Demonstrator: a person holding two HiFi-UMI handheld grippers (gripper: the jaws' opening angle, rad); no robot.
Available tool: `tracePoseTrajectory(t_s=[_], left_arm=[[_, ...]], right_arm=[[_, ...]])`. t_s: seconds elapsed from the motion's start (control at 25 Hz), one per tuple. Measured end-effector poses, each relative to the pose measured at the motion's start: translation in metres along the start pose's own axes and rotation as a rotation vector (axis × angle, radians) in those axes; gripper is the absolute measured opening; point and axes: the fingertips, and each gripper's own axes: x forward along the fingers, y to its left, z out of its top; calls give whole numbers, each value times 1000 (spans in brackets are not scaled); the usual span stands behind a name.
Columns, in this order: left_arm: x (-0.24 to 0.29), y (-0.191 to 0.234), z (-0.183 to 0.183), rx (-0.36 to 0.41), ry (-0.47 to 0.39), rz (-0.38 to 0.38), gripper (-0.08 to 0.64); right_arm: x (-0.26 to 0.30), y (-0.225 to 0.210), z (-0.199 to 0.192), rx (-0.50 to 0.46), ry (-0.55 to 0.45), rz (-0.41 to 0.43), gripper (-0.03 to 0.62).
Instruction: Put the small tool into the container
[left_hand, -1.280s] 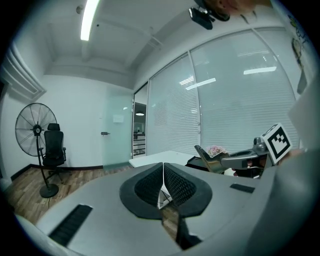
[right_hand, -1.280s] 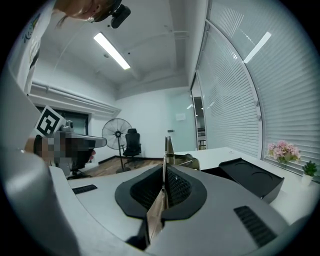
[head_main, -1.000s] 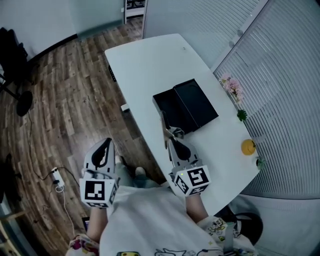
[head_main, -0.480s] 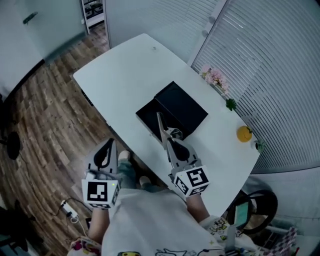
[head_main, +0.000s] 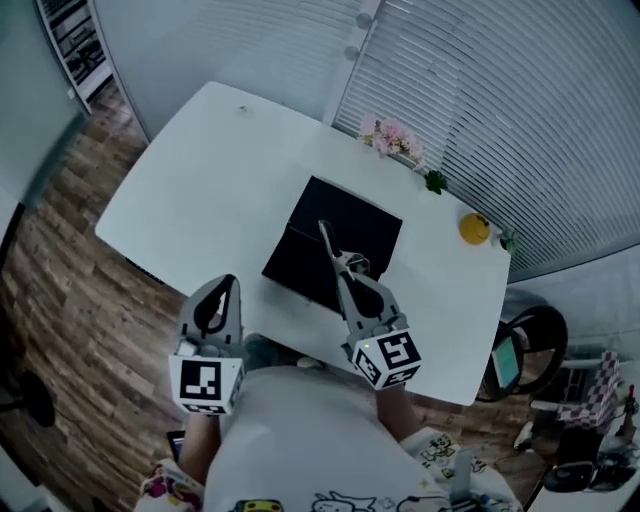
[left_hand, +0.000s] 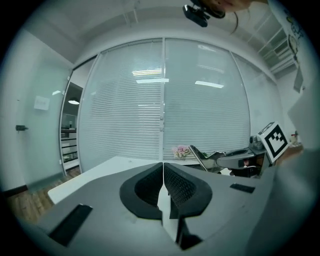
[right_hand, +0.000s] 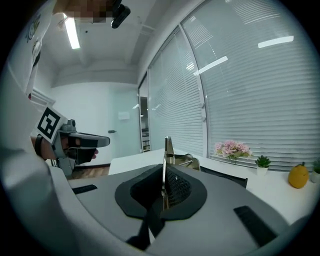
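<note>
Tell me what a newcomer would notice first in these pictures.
The black container stands out in the middle of the white table. Over it, the right hand-held gripper is shut on a thin metal tool. Pink flowers stand at the table's far edge, by the blinds.

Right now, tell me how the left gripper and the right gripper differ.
The left gripper is empty; the right gripper pinches the small tool. The left gripper hangs at the table's near edge; the right gripper reaches farther in, toward the black container. Both are shut.
</note>
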Motion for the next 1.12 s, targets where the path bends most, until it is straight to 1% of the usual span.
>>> tracePoseTrajectory(t_s=[0.28,0.56,0.64,0.8,1.12], left_arm=[[50,7,4,27,21,-215,6],[78,-6,1,52,47,-390,6],[80,-10,0,54,55,-407,6],[85,-15,-1,59,65,-419,6],[90,-21,3,58,63,-392,6]], right_arm=[[9,-10,0,30,10,-184,2],[0,-13,-6,64,42,-303,2],[-2,-14,-7,69,50,-313,2],[-7,-21,-6,76,55,-323,2],[-9,-28,-5,79,74,-280,2]])
